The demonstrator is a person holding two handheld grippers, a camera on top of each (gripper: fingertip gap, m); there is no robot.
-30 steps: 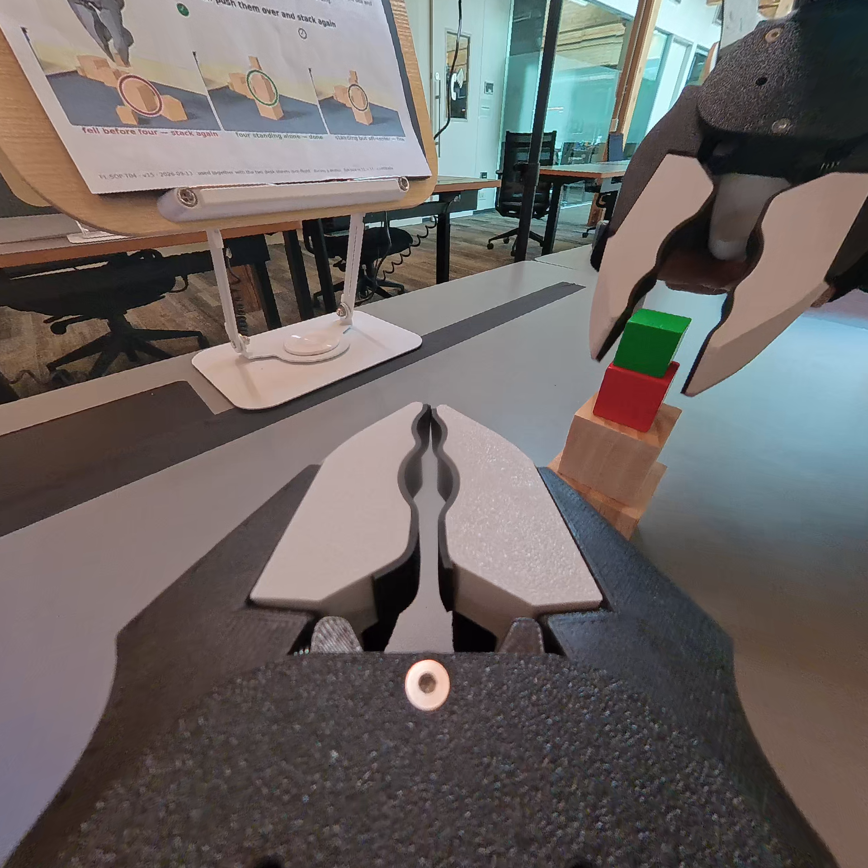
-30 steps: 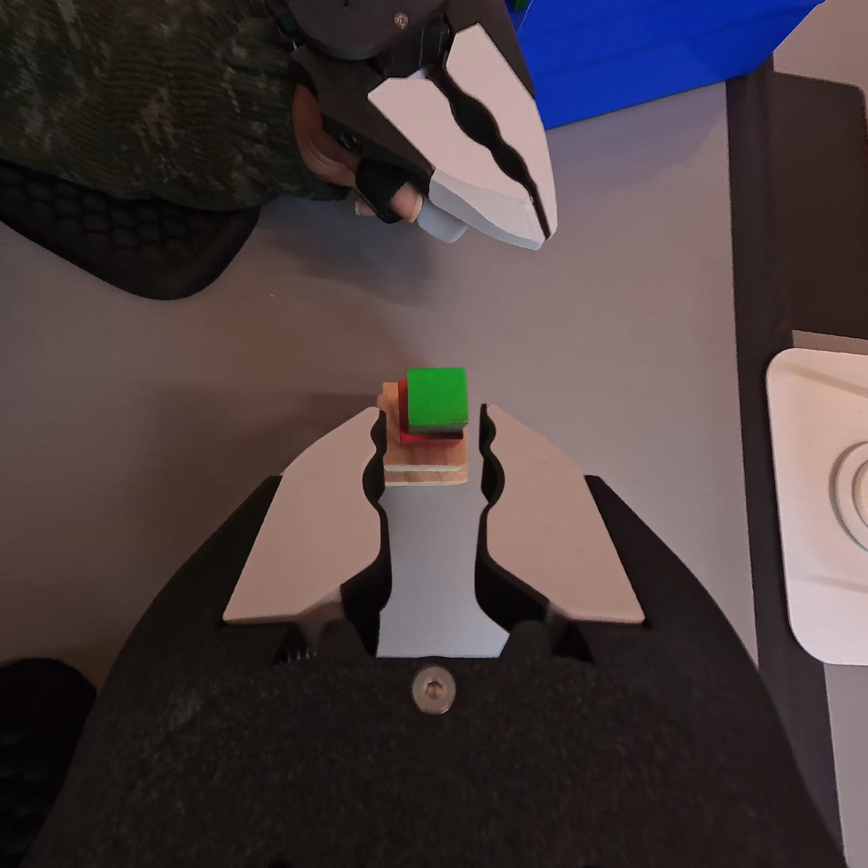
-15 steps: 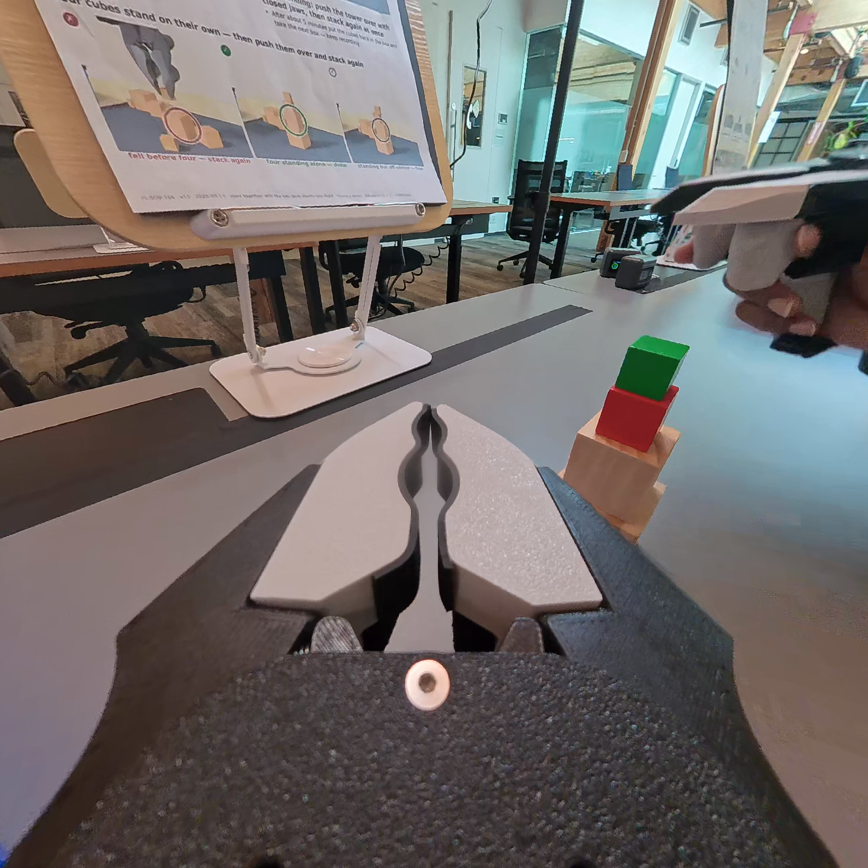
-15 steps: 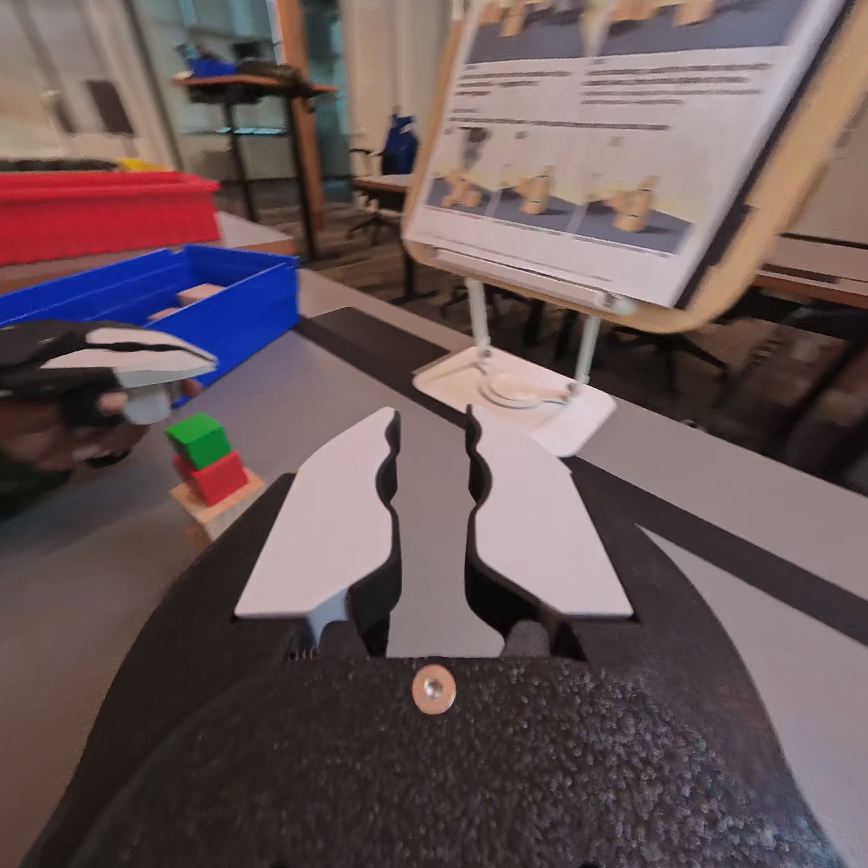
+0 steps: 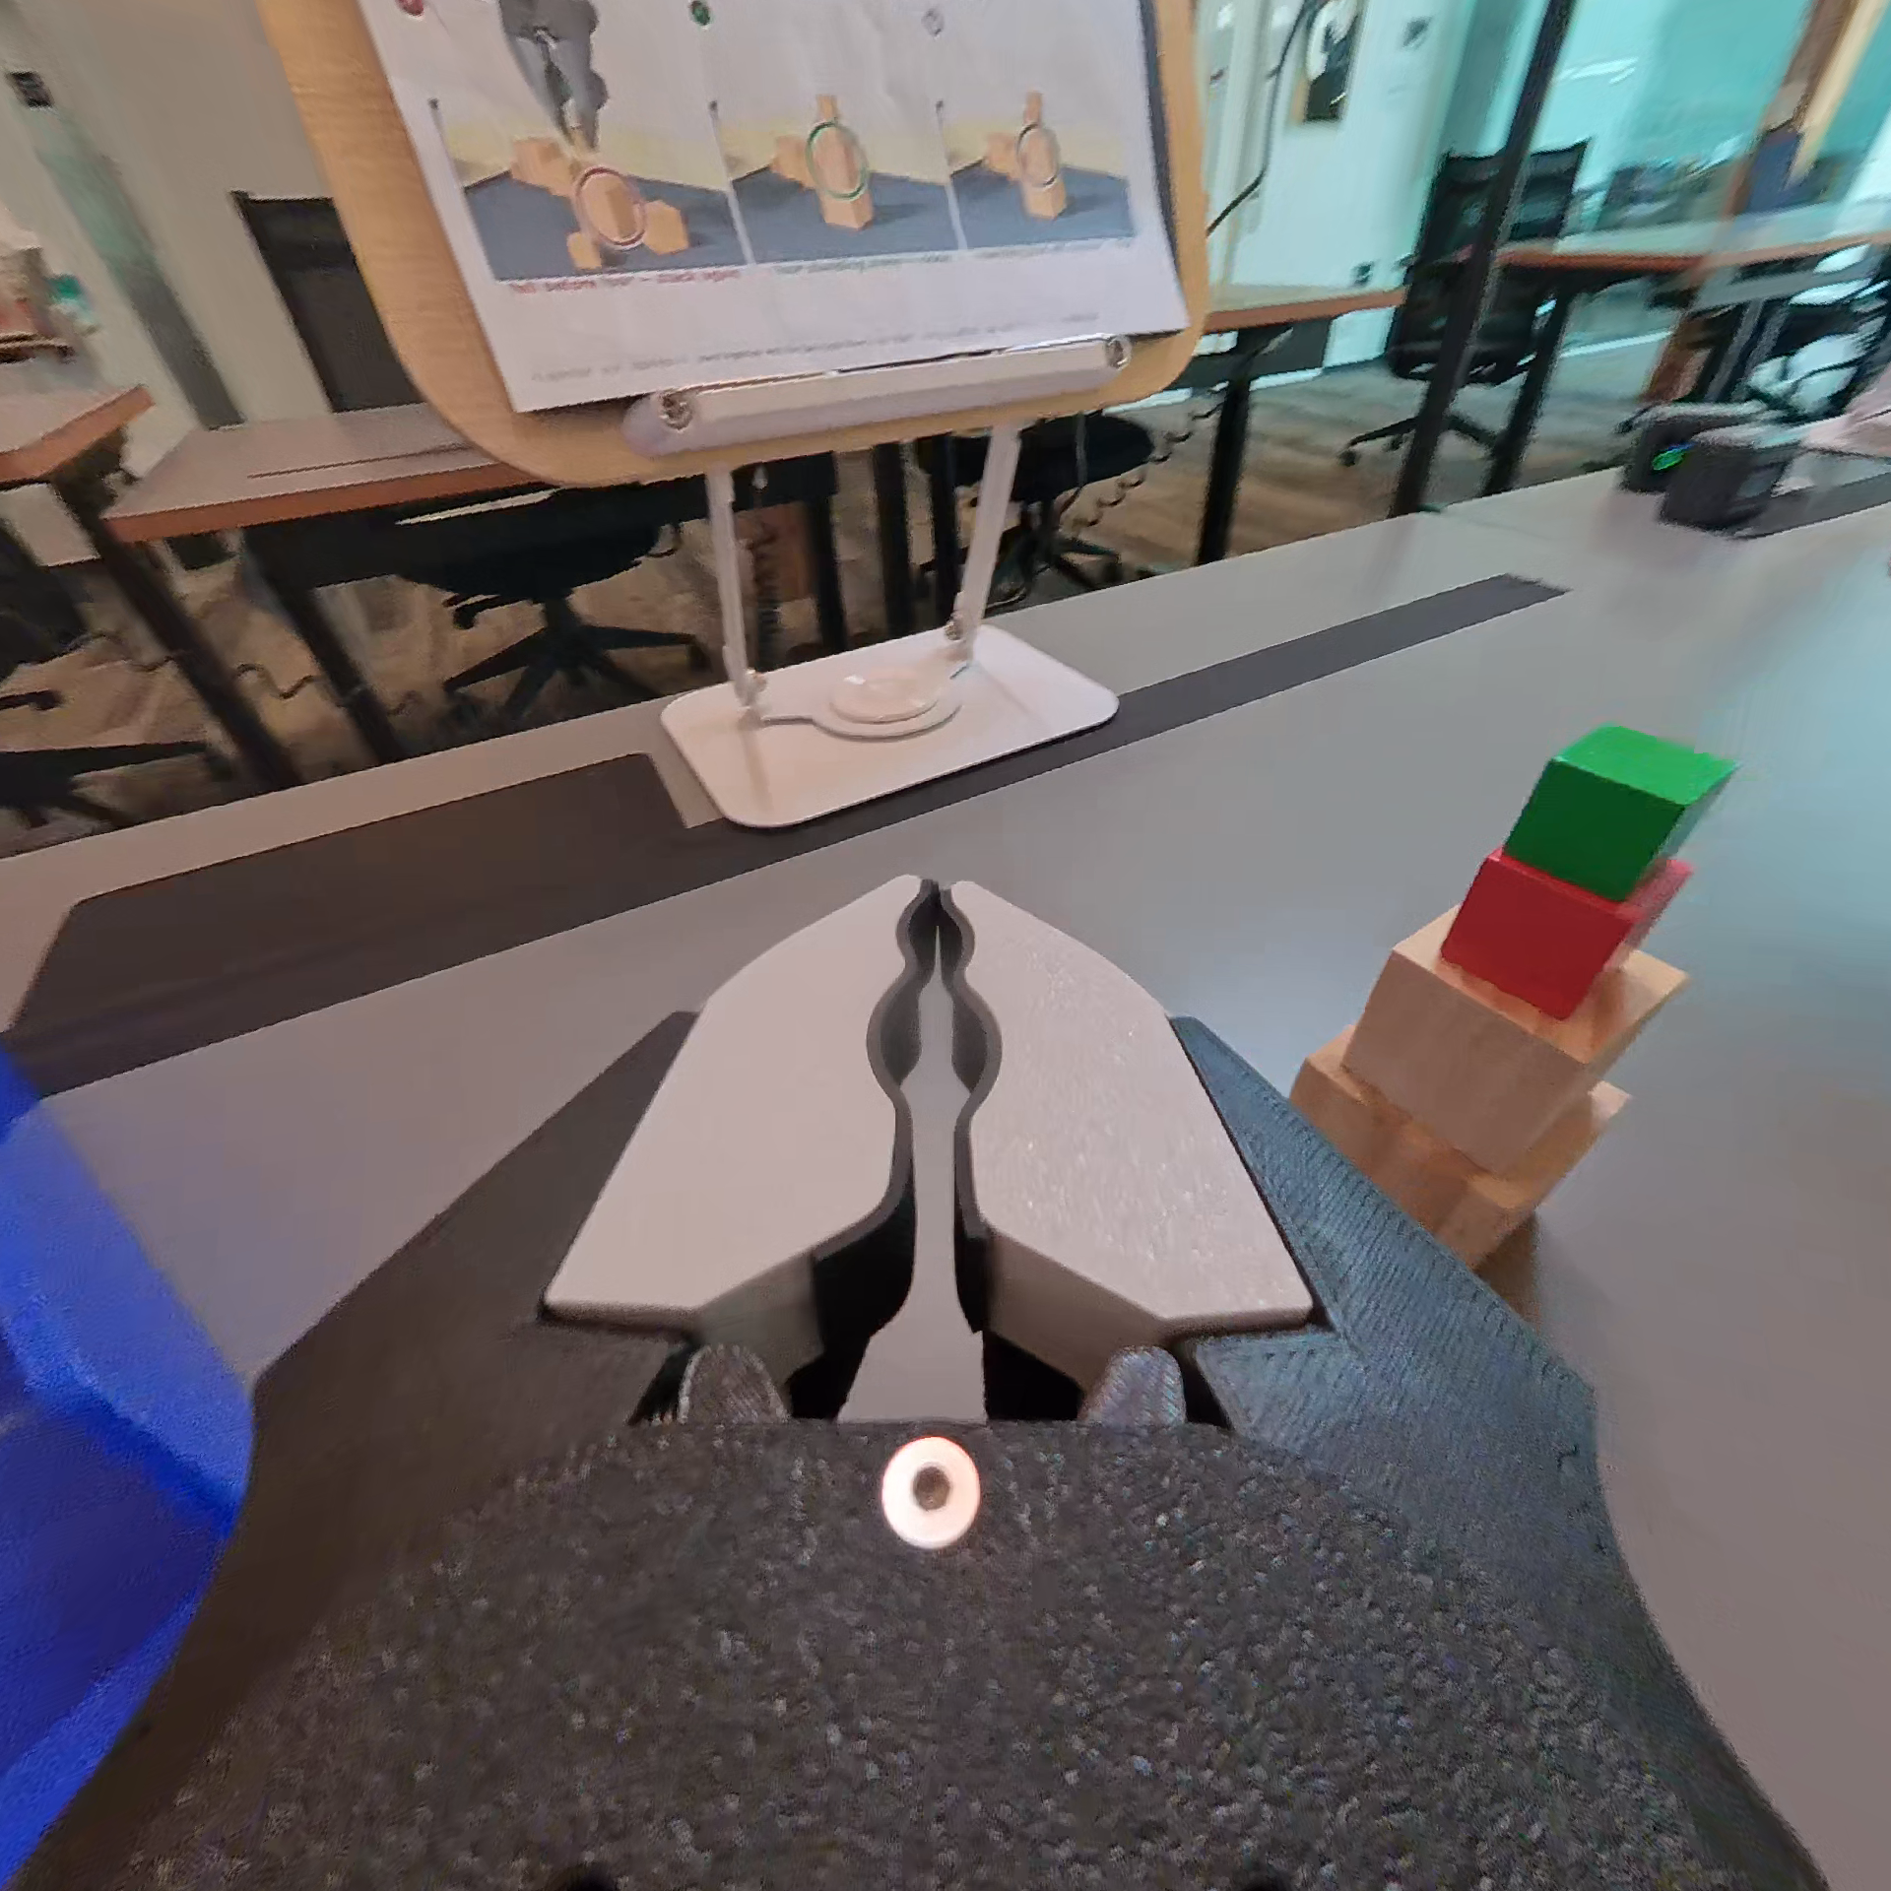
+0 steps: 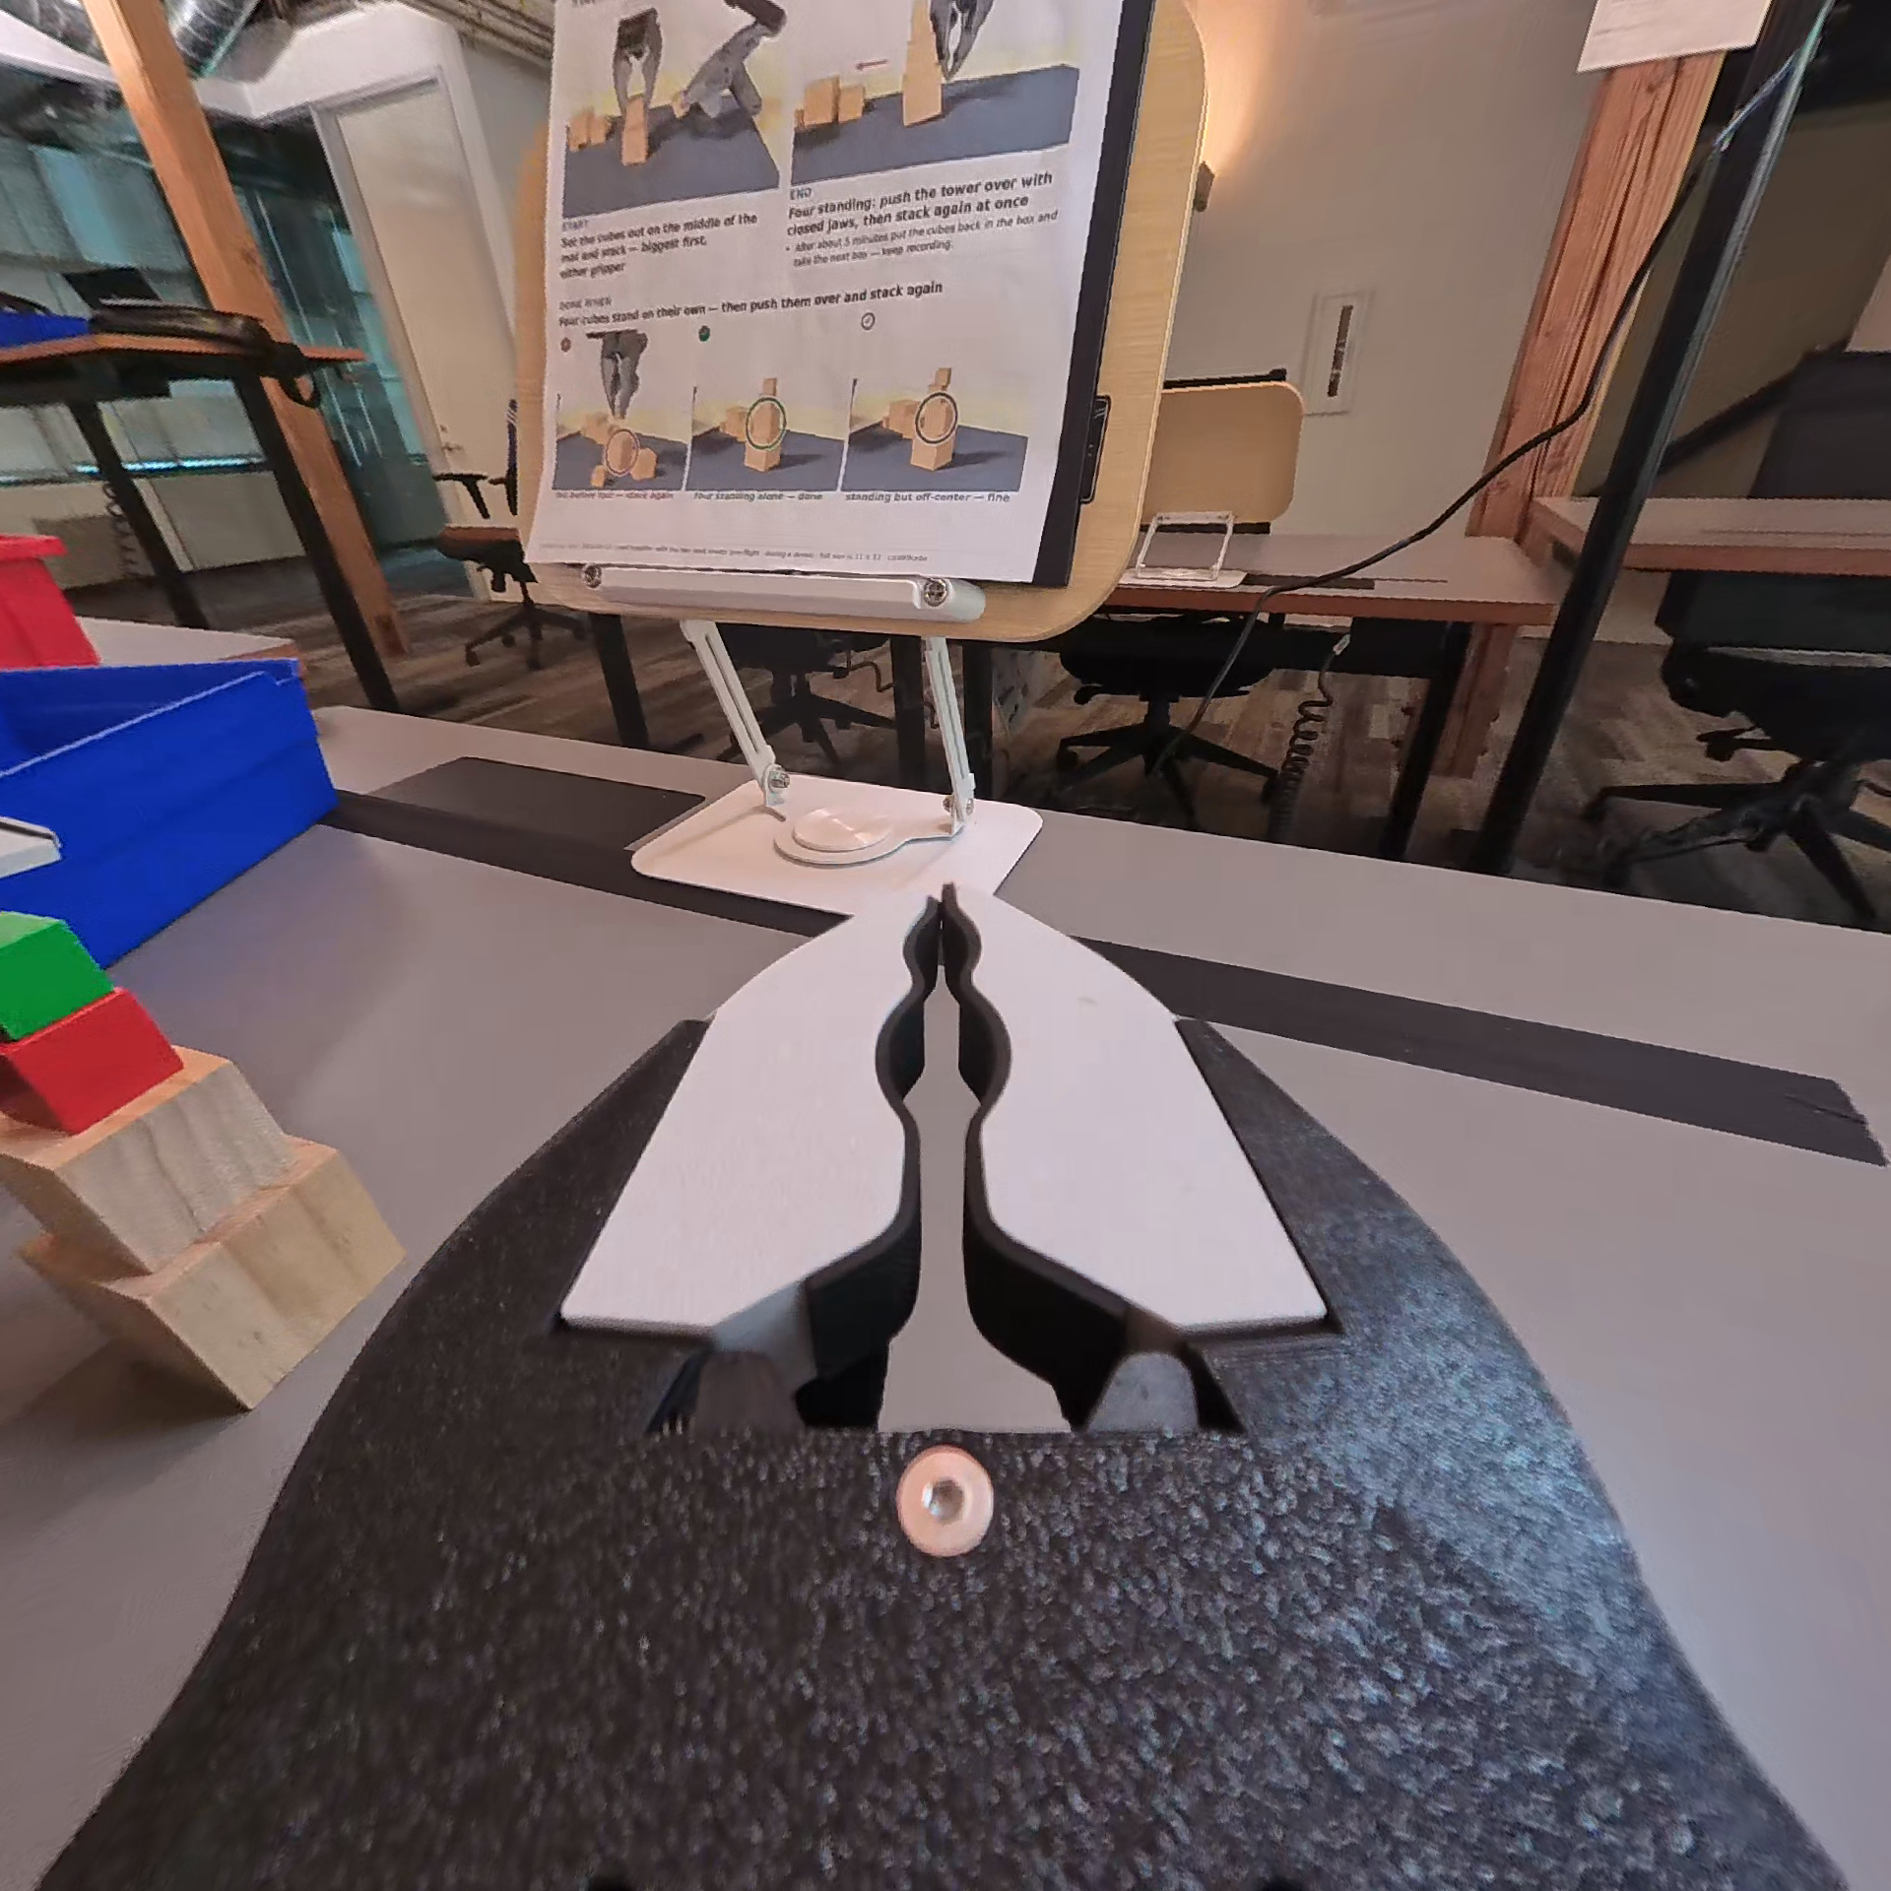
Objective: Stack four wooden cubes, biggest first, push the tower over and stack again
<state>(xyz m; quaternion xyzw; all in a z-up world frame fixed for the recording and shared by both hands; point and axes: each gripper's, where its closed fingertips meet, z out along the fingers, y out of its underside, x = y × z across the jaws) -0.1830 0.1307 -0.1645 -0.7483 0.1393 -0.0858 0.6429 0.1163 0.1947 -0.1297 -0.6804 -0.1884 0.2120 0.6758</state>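
White doc stand [image 6: 849,844] w/ printed sheet [image 6: 819,266] at 12 o'clock on grey table [image 6: 1484,1279], base on black strip [image 6: 1535,1054]. Blue bin [image 6: 154,778] at 10 o'clock, red bin [image 6: 36,604] behind it. Office chairs [image 6: 1177,675] & desks beyond.

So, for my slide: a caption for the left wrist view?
Shut tongs beside a four-block tower, green block on top.

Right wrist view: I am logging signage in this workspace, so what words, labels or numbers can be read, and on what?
Printed sheet on the wooden board: lines of text with pictures; wording not copied here.
White paper at top right: too small to read.
Green cube, red cube, blue bin: no writing.
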